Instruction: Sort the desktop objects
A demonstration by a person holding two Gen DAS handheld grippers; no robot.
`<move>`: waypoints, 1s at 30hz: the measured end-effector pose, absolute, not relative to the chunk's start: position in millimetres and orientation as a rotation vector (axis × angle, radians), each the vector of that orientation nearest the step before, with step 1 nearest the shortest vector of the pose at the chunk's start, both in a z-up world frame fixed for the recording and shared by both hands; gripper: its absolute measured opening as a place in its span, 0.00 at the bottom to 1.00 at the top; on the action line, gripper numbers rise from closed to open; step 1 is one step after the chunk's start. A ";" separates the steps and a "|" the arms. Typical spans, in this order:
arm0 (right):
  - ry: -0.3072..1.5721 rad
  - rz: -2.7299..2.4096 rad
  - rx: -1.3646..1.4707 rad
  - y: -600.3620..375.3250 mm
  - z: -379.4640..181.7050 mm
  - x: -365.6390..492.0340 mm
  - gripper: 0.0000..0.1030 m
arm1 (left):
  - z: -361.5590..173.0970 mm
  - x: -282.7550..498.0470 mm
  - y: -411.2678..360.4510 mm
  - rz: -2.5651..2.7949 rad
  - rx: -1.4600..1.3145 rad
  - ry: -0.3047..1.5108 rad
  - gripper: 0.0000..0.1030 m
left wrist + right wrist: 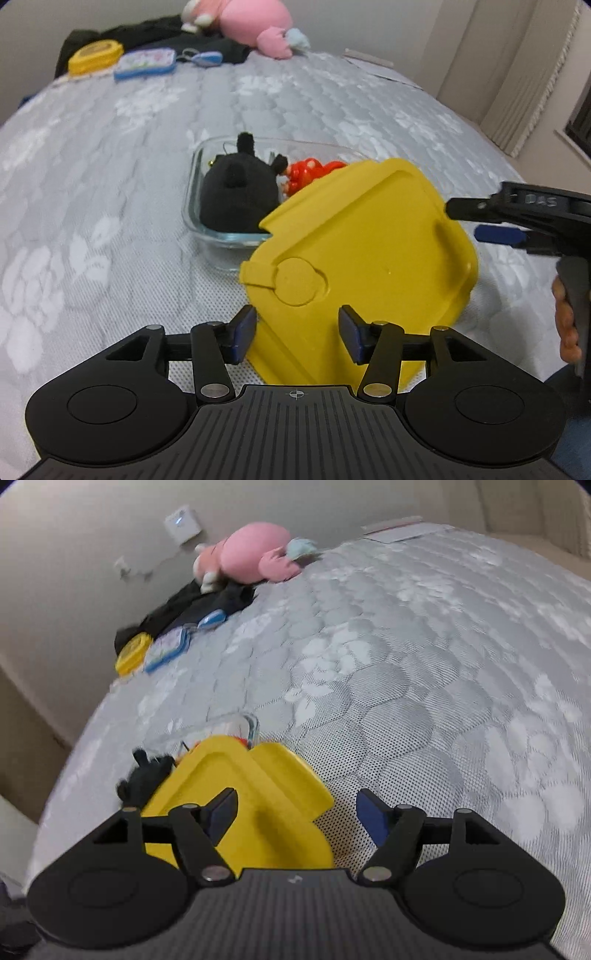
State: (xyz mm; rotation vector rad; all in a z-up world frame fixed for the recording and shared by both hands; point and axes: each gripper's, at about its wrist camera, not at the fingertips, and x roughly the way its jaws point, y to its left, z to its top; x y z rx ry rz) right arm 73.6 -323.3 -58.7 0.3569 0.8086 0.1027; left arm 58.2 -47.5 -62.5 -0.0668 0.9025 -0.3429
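Note:
A clear glass container (192,218) (252,724) sits on the grey quilted mattress and holds a black plush toy (240,195) (147,775) and a red dotted item (306,171). A yellow lid (369,240) (258,794) leans tilted over its near right part, not seated on it. My left gripper (297,332) is open, its blue pads standing either side of the lid's near edge without pressing it. My right gripper (295,816) (476,221) is open at the lid's right corner, one pad over the lid, the other over the mattress.
At the far end of the mattress lie a pink plush toy (251,22) (255,554), black cloth (147,33), a yellow round box (94,55), a blue-rimmed case (146,62) and a sheet of paper (369,64). A hand (565,325) holds the right gripper's handle. Curtains hang at the right.

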 end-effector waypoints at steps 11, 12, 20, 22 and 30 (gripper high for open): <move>0.861 0.177 0.353 -314.3 -75.5 83.3 0.67 | -75.2 55.3 10.6 -0.388 -0.572 1.029 0.57; 0.864 0.174 0.372 -316.1 -76.0 82.8 0.66 | -79.4 54.8 15.7 -0.376 -0.612 1.042 0.57; 0.889 0.174 0.483 -326.1 -76.4 73.9 0.50 | -101.1 80.4 6.3 -0.376 -0.696 1.104 0.81; 0.882 0.171 0.514 -330.2 -74.1 69.9 0.47 | -98.6 83.1 -1.0 -0.363 -0.635 1.086 0.80; 0.861 0.142 0.587 -333.8 -61.8 45.9 0.38 | -102.3 83.0 12.4 -0.287 -0.670 1.081 0.52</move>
